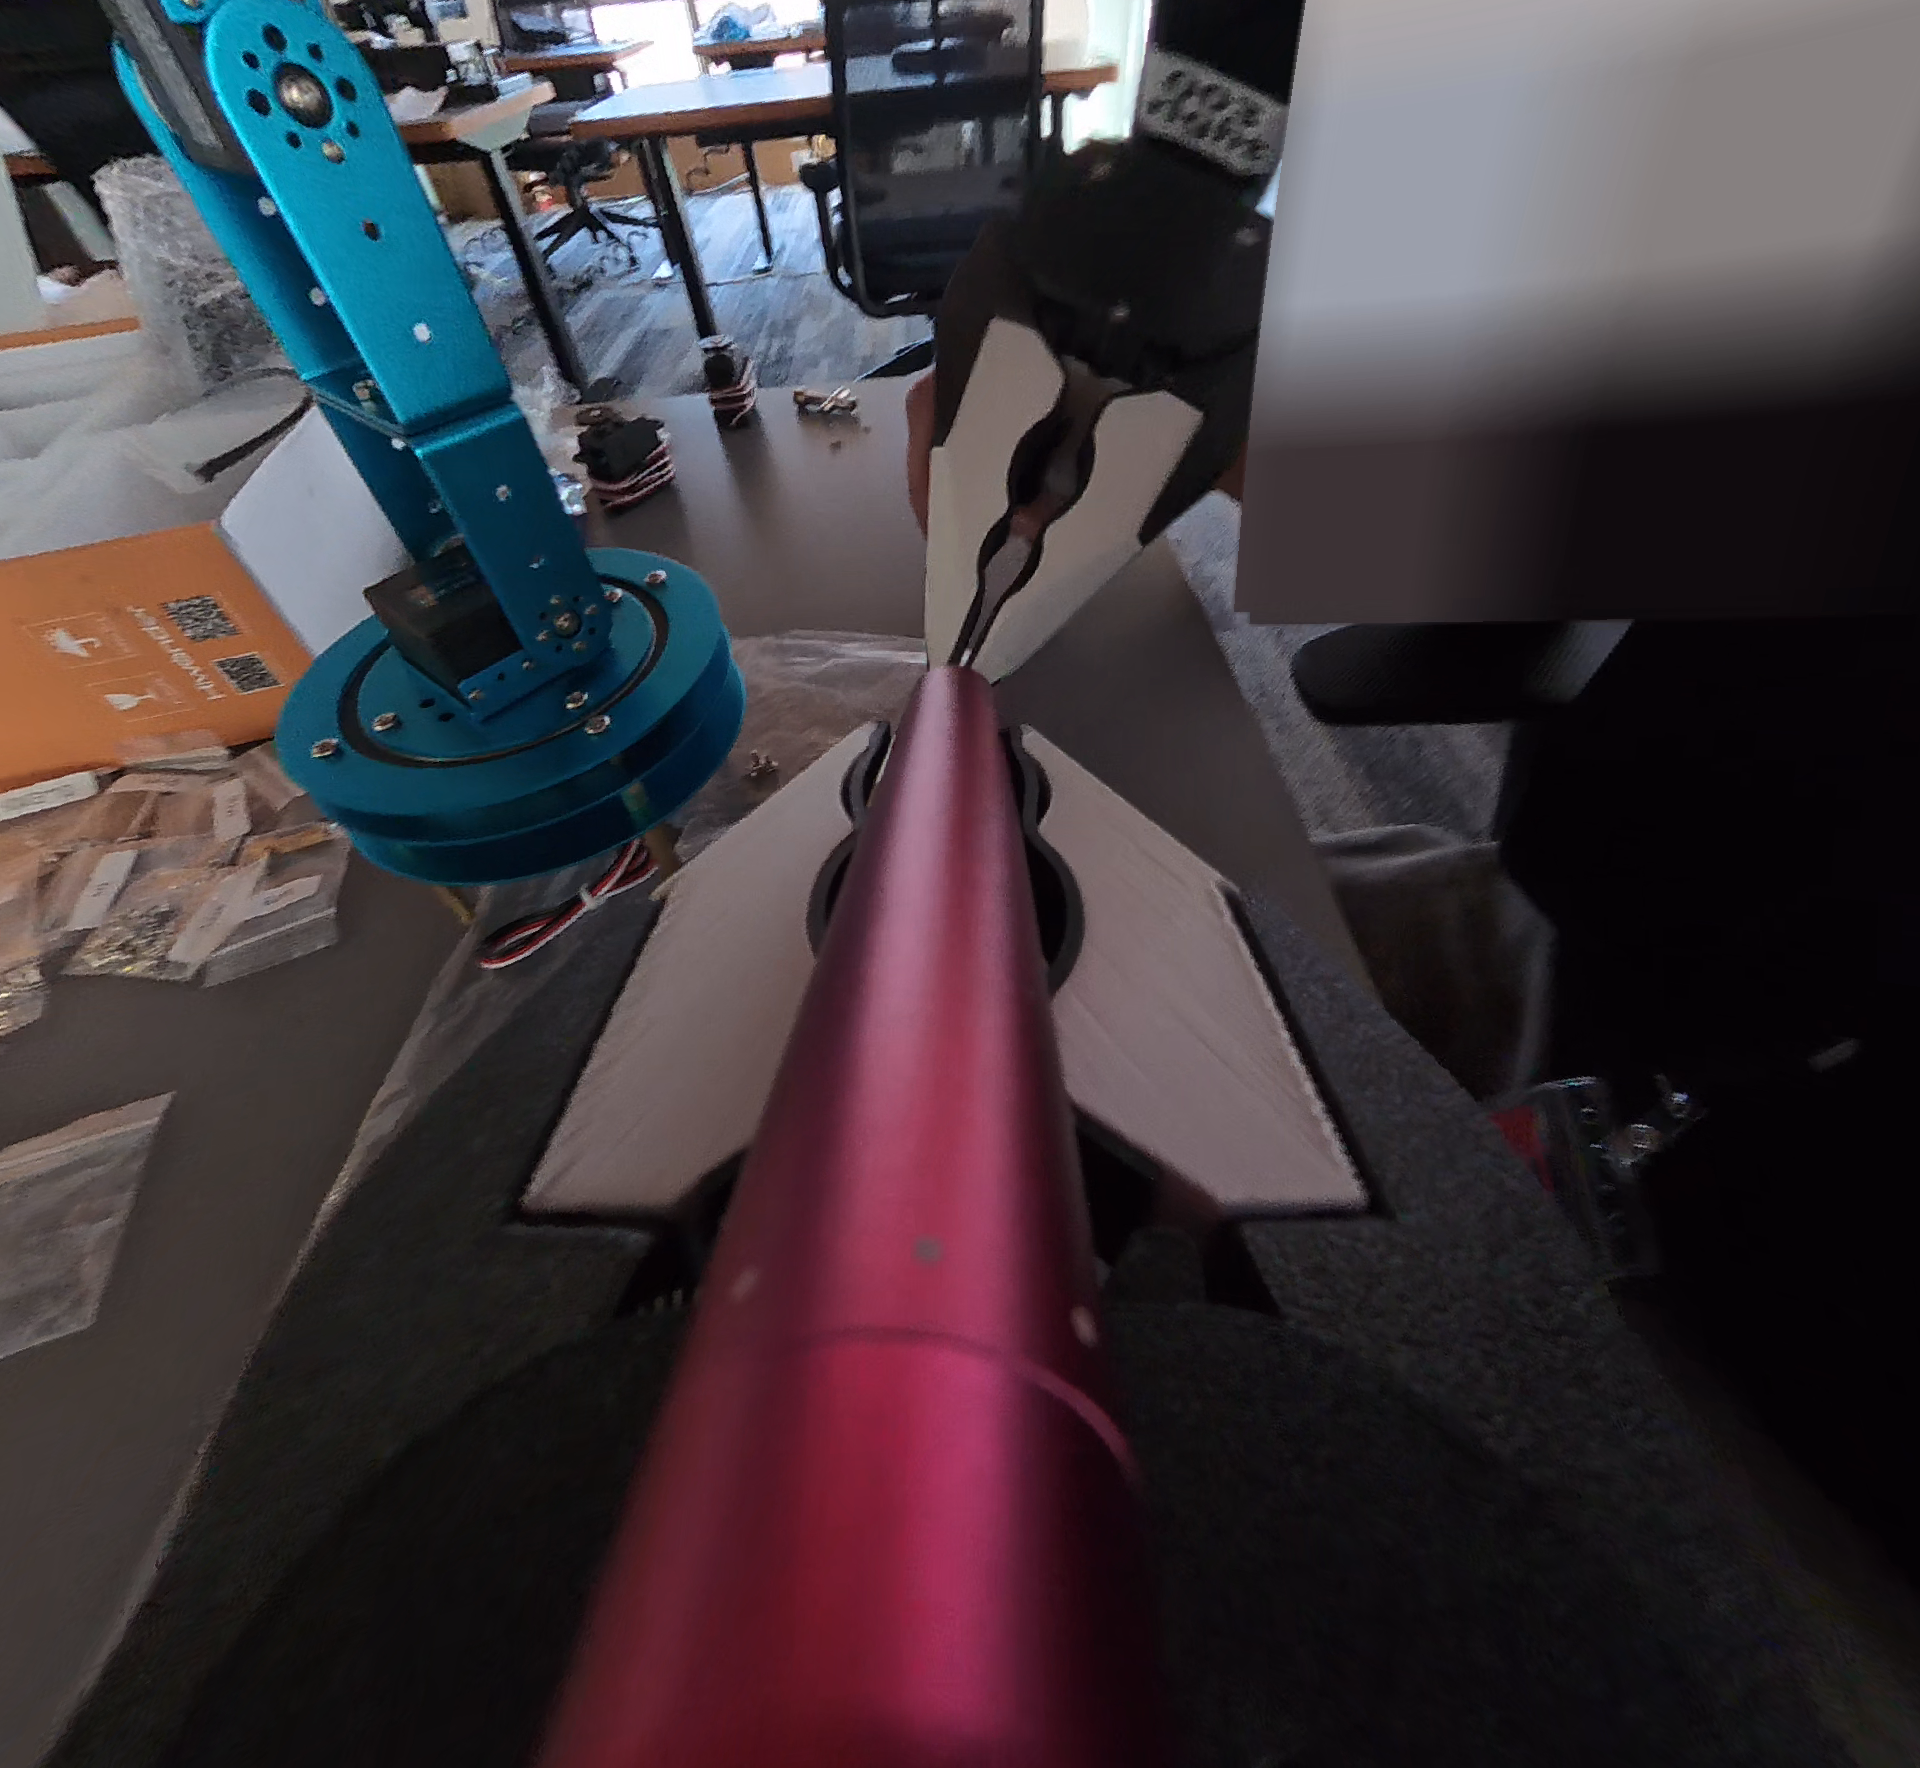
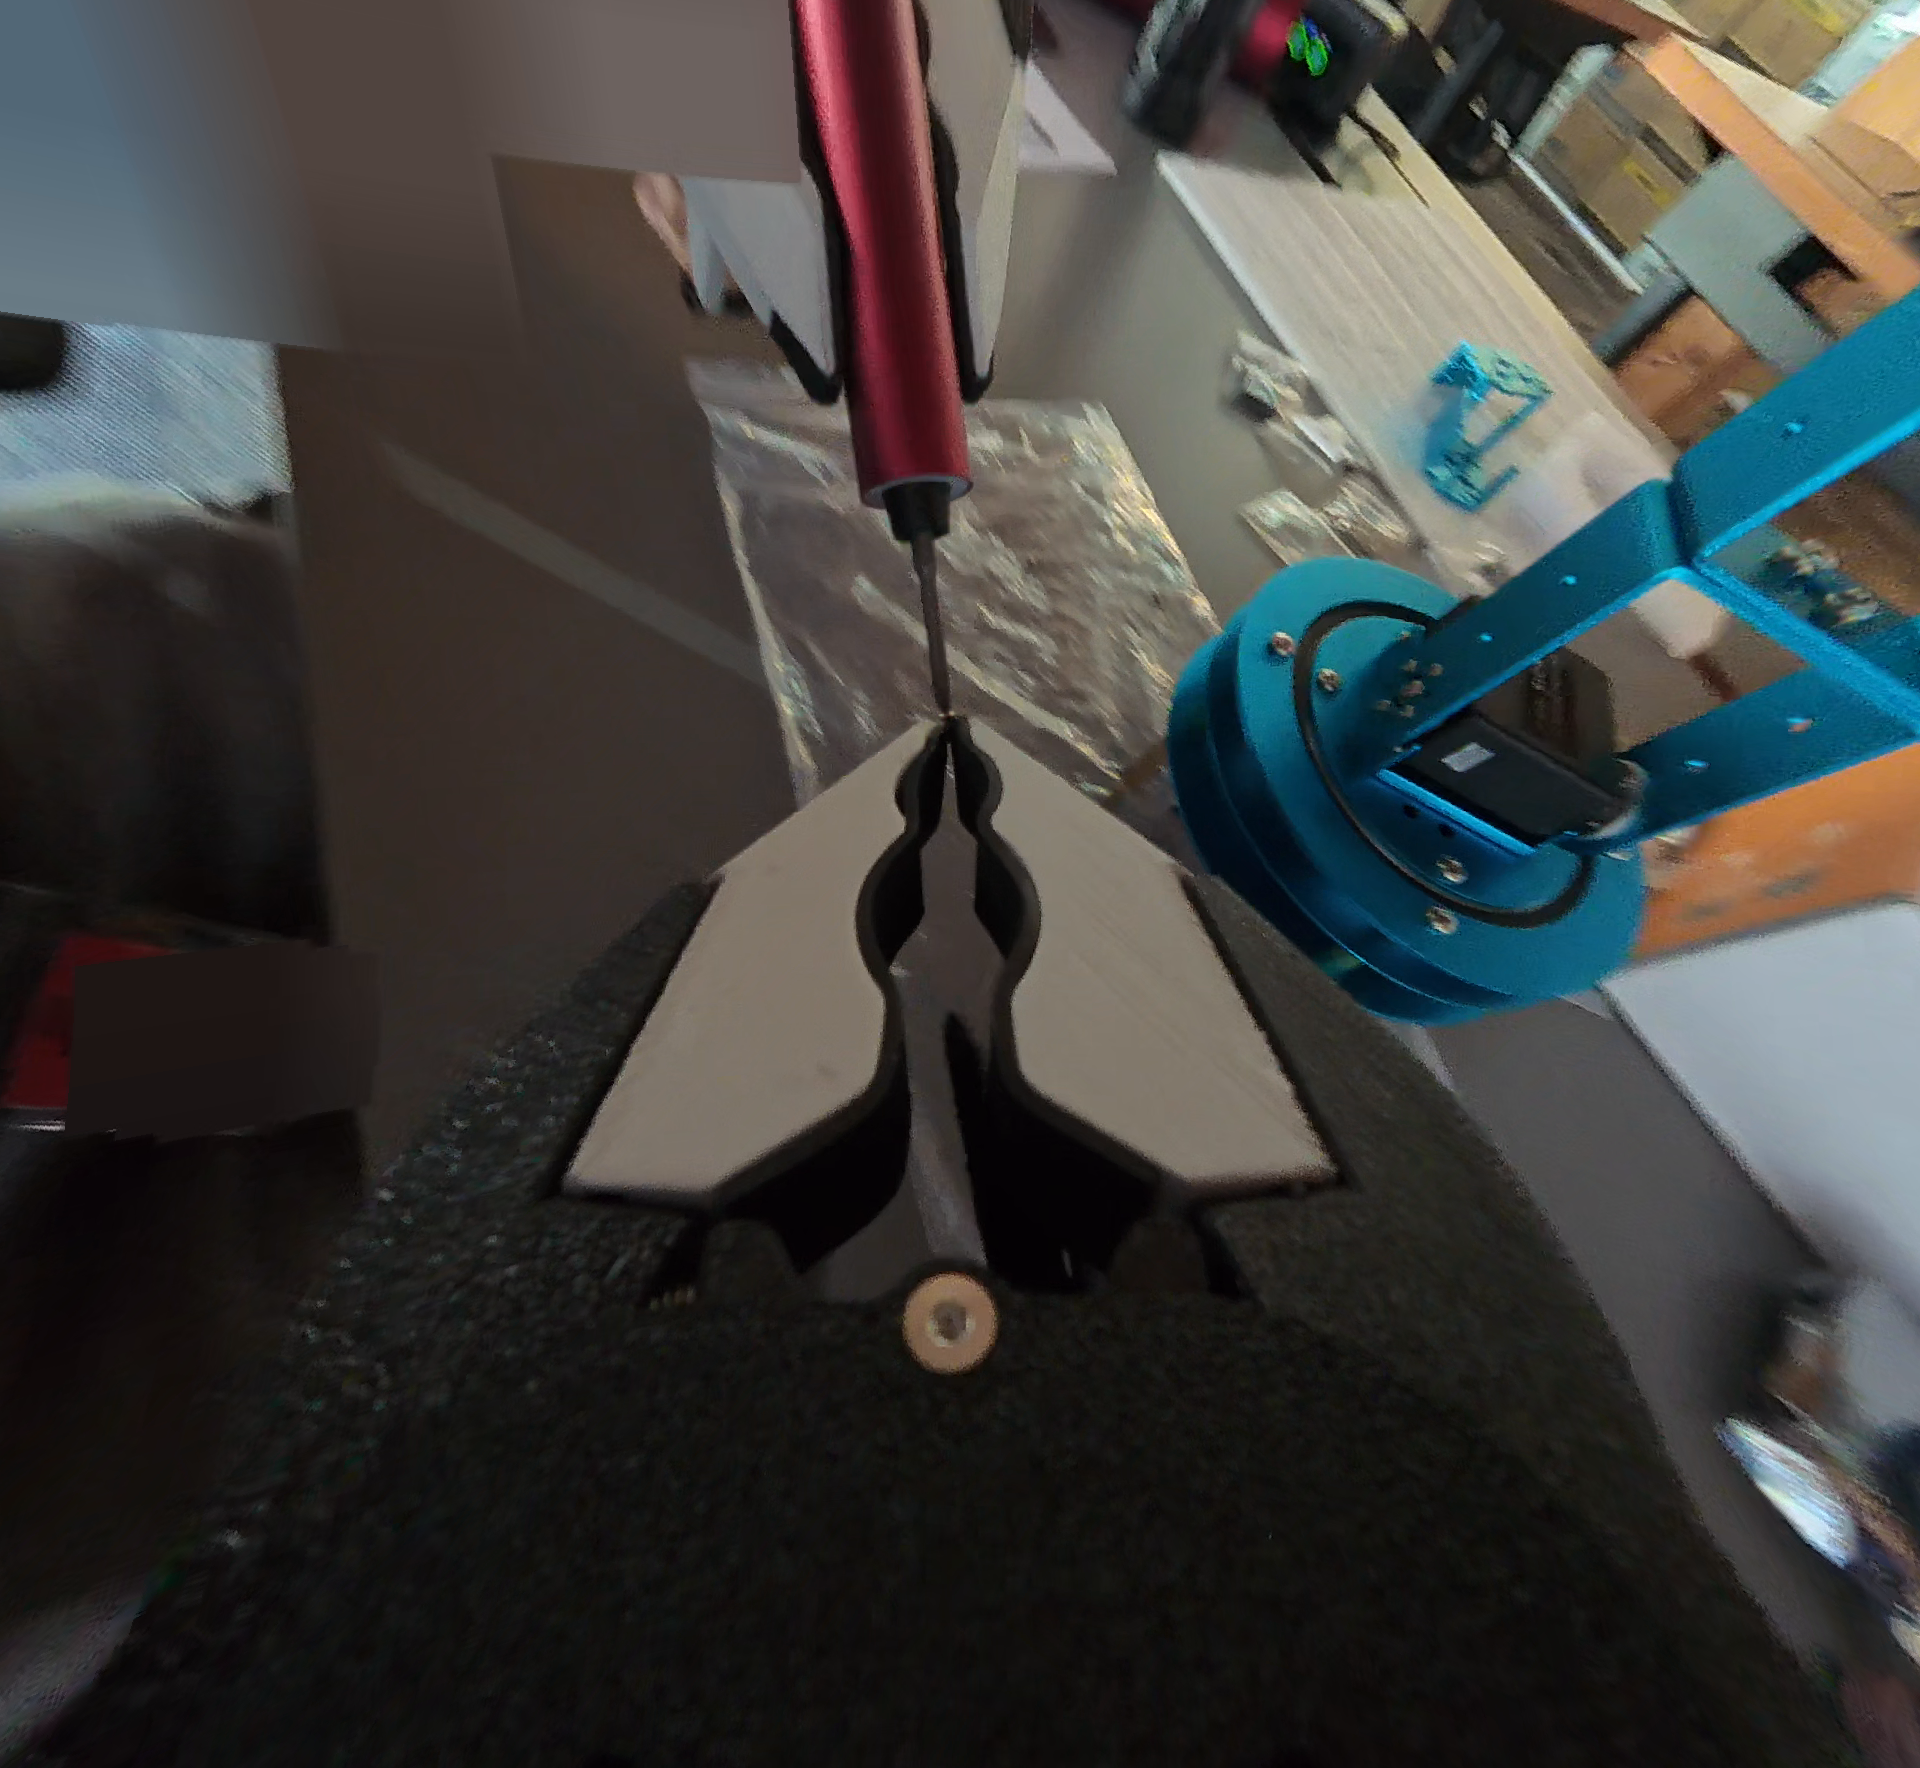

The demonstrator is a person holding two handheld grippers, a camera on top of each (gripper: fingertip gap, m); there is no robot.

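Your left gripper (image 1: 940, 731) clenched the red screwdriver (image 1: 914, 1095); your right gripper (image 2: 948, 731) pinched a tiny screw (image 2: 945, 712), which a slight tilt could have dropped.

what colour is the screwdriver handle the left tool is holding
Metallic magenta-red; the screwdriver handle shows best in the right wrist view, clamped by the left tool.
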